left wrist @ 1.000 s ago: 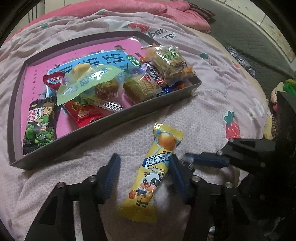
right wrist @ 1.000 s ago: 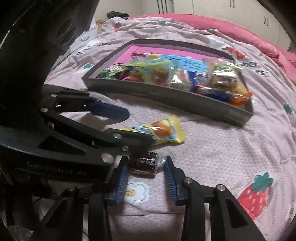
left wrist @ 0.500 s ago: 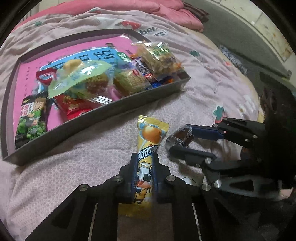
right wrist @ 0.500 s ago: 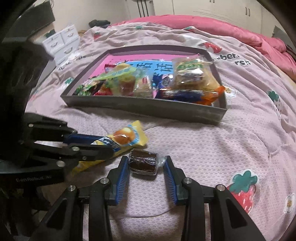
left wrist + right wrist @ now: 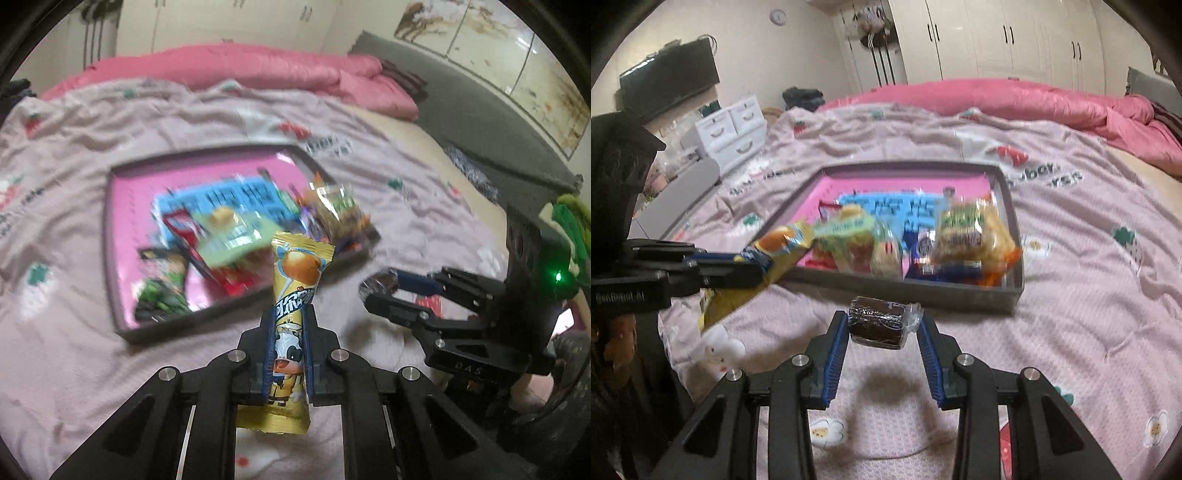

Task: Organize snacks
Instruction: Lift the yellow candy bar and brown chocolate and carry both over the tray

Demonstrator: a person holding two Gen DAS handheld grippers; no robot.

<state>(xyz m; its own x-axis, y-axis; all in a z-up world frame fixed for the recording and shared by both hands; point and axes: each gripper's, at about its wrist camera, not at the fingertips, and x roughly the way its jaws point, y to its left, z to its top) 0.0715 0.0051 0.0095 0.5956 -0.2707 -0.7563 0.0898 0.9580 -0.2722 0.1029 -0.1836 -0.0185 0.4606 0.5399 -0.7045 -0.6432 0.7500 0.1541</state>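
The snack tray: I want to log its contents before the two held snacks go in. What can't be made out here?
- Left wrist view: tray motion-blurred; wrapper print unreadable.
- Right wrist view: tray snacks smeared too.
- Yellow snack bar: the left gripper covers its edges.
- Dark wrapped cake in the right gripper: label too small.

A yellow wrapper (image 5: 293,295) printed with a black-and-white cartoon cow and blue lettering was seen. A dark brown cake in clear film (image 5: 879,326) was shown. The tray (image 5: 1012,206) was grey-walled with a pink floor. The bedspread (image 5: 1089,266) was patterned with strawberries and flowers on pale pink.
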